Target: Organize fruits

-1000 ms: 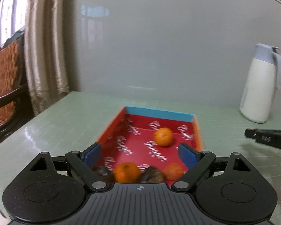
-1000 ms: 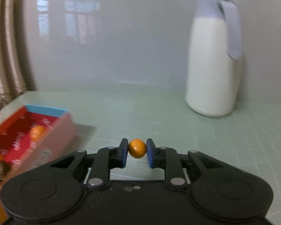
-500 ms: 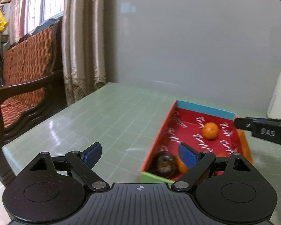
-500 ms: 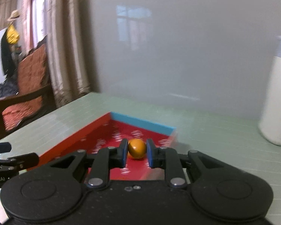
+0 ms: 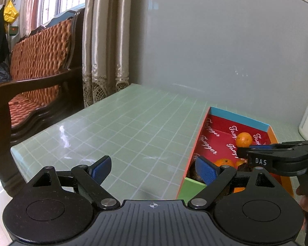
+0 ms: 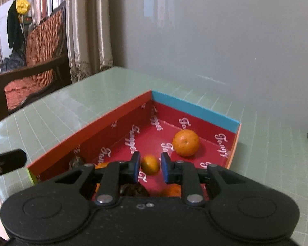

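Each hand-held gripper point(image 5: 153, 170) is black, with blue pads point(image 5: 205, 169) and silver screws.

A red box point(image 6: 121, 114) with 1 blue end wall lies on the table, holding an orange point(image 6: 185, 142) near that wall, a smaller orange point(image 6: 150, 164) mid-floor, and more orange and dark fruit at the near end.

Daylight enters from the window point(image 5: 51, 6) at ten o'clock, leaving glare streaks on the glossy bench point(image 5: 63, 137). The wall point(image 6: 164, 4) mirrors window panes. Fisheye bending darkens corners; the right wrist view is slightly soft.
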A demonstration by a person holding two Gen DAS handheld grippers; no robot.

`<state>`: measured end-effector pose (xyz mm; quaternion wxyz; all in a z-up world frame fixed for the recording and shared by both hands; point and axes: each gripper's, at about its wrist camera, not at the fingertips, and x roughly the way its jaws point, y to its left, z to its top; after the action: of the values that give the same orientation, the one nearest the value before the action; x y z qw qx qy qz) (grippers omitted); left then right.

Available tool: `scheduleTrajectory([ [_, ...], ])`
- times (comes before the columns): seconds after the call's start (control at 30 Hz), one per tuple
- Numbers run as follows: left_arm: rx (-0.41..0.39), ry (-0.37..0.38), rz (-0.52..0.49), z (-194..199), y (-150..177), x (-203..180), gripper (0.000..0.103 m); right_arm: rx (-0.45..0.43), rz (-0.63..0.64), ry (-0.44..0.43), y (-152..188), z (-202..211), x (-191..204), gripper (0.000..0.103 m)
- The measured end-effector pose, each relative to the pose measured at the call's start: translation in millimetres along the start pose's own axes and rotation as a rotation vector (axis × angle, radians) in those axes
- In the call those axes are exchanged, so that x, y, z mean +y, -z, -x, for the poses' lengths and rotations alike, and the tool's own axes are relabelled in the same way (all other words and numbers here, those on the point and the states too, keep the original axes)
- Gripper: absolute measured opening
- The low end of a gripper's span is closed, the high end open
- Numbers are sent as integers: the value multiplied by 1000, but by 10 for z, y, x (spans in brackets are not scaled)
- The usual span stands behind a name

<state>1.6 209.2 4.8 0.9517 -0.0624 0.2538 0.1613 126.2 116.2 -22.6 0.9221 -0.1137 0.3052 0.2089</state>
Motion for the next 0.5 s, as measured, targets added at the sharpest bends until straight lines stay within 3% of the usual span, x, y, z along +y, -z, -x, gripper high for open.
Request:
scheduleTrajectory([
  [0.1,2,4,3,4,-5,10,88,11,-13,3,8,2,2,32],
  [0.17,6,9,2,10,-7,9,88,3,-19,11,7,35,1,43],
  [0.23,8,13,-1,17,-19,-2,88,-27,-26,19,3,127,-7,76],
  [0.5,14,43,-44,99,-107,-212,88,-115,-74,54,-6,608,-157,88],
])
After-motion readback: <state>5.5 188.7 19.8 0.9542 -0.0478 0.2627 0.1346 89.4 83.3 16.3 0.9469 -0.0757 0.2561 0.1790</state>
